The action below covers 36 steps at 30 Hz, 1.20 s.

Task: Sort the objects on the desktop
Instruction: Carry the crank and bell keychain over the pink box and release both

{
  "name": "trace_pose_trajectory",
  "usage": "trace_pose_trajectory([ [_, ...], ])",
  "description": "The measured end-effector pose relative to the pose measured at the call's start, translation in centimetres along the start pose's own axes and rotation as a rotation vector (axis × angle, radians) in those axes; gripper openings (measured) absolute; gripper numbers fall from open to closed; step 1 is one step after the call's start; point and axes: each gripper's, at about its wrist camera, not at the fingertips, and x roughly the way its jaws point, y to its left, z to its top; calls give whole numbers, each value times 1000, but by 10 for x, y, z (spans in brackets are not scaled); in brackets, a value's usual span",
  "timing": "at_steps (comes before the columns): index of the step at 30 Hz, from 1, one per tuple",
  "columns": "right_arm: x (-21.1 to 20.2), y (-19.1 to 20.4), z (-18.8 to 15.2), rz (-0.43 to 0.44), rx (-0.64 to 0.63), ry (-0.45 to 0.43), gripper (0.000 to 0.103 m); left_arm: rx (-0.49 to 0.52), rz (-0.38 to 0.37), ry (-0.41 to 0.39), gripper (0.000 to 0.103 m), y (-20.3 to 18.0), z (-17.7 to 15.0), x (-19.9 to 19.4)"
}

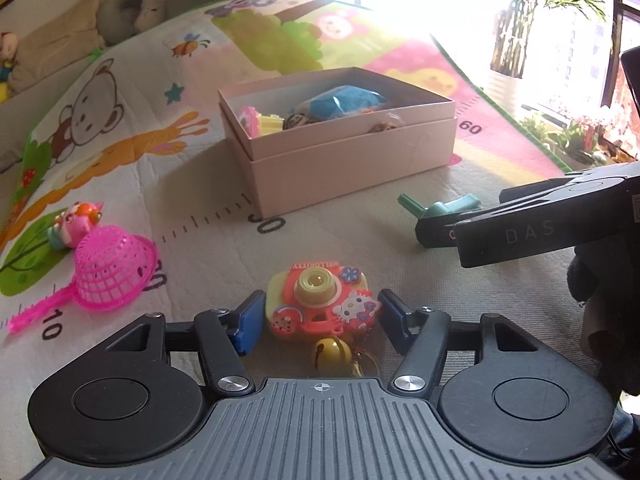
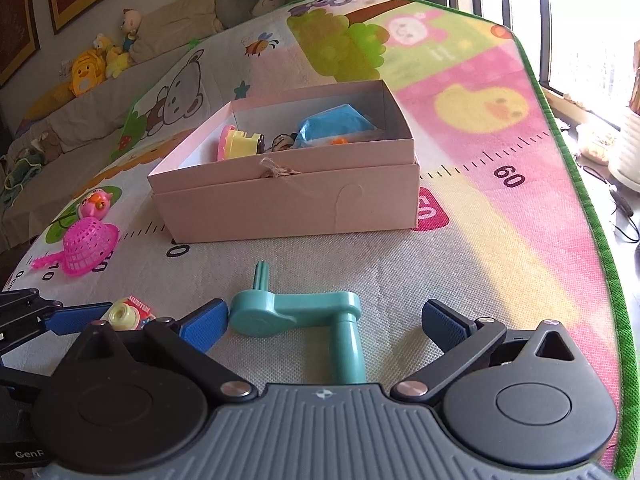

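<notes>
A pink toy camera (image 1: 320, 300) with a yellow bell lies on the mat between my left gripper's (image 1: 318, 316) open blue pads, which stand close on both sides; whether they touch it I cannot tell. A teal crank handle (image 2: 298, 316) lies between my right gripper's (image 2: 324, 320) open pads; the left pad is next to its round end. The right gripper also shows in the left wrist view (image 1: 440, 232), over the teal handle (image 1: 444, 206). A pink open box (image 2: 288, 196) holding several toys stands beyond, also in the left wrist view (image 1: 340, 168).
A pink mesh scoop (image 1: 108, 272) and a small pink figure toy (image 1: 76, 220) lie at the left on the cartoon play mat (image 2: 460, 272). The mat's green edge (image 2: 600, 240) runs down the right. Plush toys (image 2: 92, 68) sit on a sofa behind.
</notes>
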Motion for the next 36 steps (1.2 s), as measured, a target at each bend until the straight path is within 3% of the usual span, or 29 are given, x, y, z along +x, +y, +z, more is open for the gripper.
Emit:
trace_pose_trajectory([
  [5,1,16,-3,-12,-83,10,100,-38,36,8,70,13,-2,-1],
  [13,-2,24,-4,-40,-136,16,71,-65,23,14,78,16,2,6],
  [16,-5,24,-5,-32,-150,27,71,-48,16,12,66,12,1,3],
  [20,-13,22,-6,-1,-155,51,70,-22,21,12,66,8,-1,-7],
  [24,-35,22,-4,58,-191,62,70,-41,-31,-13,66,14,7,-32],
  [27,-68,20,13,76,-232,-15,70,-45,-40,-118,66,22,39,-62],
  [31,-123,4,65,74,-182,-218,70,35,11,-306,66,23,97,-92],
  [33,-145,-2,87,63,-171,-322,70,58,29,-354,66,21,126,-89],
  [36,-161,-6,109,39,-169,-427,70,40,17,-361,66,18,165,-63],
])
